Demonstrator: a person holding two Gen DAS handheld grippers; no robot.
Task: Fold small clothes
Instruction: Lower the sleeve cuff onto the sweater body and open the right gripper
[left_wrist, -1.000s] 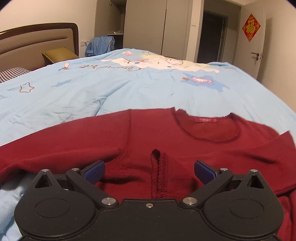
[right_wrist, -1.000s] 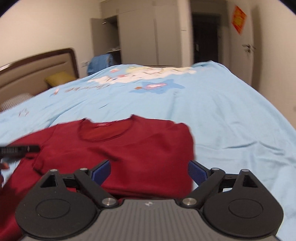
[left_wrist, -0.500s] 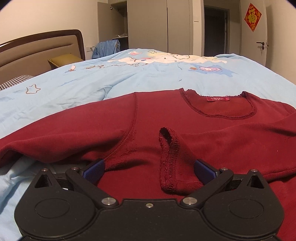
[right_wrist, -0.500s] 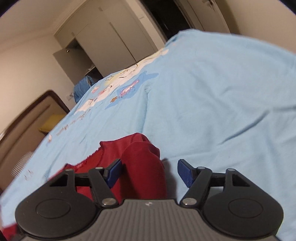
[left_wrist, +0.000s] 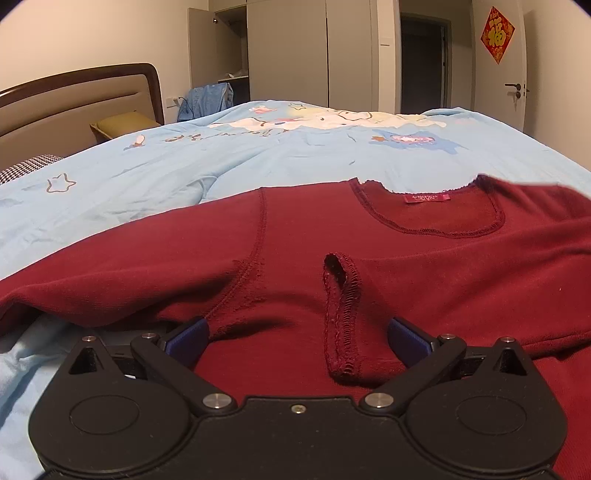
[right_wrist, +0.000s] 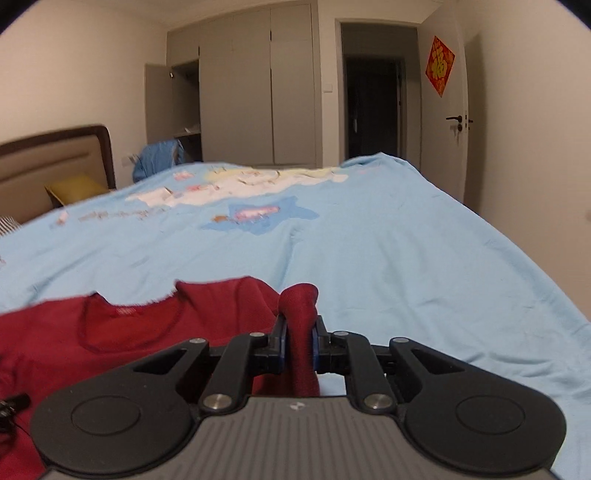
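Right tongs (right_wrist: 298, 341) swung back, closing on shirt (left_wrist: 424, 273) shoulder fold; we noted cloth pinched between pads. Left tongs (left_wrist: 297, 334) gaped over cuff, gripping nothing. We judged sleeve fold next.

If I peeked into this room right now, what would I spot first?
A dark red top spread on the near end of a light blue cartoon bedspread. The right gripper is closing on a bunched fold at its edge, while the left gripper sits open around a sleeve cuff.
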